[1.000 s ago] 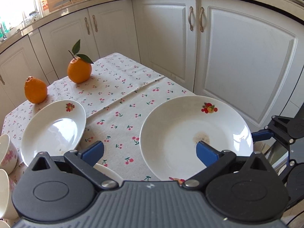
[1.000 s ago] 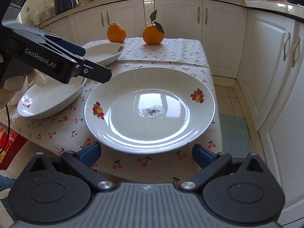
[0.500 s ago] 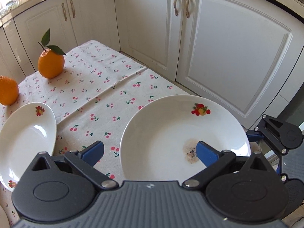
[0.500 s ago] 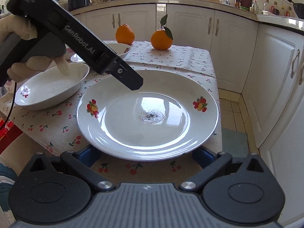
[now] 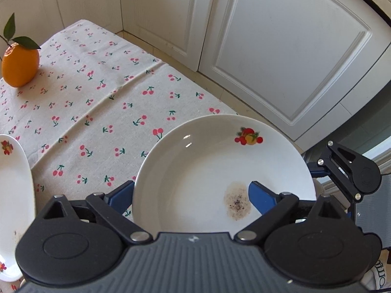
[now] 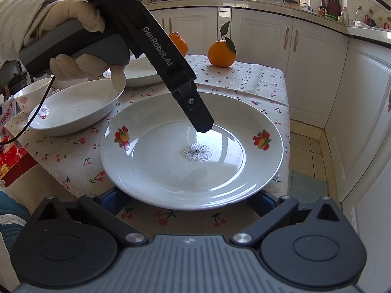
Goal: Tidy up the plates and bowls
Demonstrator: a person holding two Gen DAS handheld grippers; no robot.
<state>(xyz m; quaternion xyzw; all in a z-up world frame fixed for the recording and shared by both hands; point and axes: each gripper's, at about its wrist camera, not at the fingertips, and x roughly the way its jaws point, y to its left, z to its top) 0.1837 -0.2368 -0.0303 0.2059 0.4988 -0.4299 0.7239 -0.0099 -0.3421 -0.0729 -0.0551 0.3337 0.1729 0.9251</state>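
My left tongs (image 5: pixel 190 195) hang over the big plate (image 5: pixel 220 171), and their jaws are closing with the plate's near-left rim between them: one blue finger (image 5: pixel 121 195) sits outside the rim at about nine o'clock, the other finger (image 5: pixel 262 199) hovers over the plate's well, just beside the brown speckled stain (image 5: pixel 237 204), and neither pad presses on the china yet as far as I can see. In the right wrist view the left tongs (image 6: pixel 204 125) slant down from eleven o'clock, the gloved hand (image 6: pixel 73 36) gripping their handle, the visible tip poised just above the stain (image 6: pixel 195 152). My right tongs (image 6: pixel 188 200) stand wide, the fingers low on either side of the plate's (image 6: pixel 190 146) near edge at six o'clock; the plate overlaps them, and I cannot tell whether they touch it. The plate lies flat at the near right corner of the tabletop (image 5: pixel 97 102), fruit motifs on its rim. At ten o'clock from it sits a deep white bowl (image 6: pixel 73 107), beyond that a shallower dish (image 6: pixel 139 72), and a small flowered bowl (image 6: pixel 31 92) at the far left. Two oranges stand at the tabletop's far edge at twelve o'clock: the leafy orange (image 6: pixel 221 53) and the plain orange (image 6: pixel 179 44), partly behind the left tongs.
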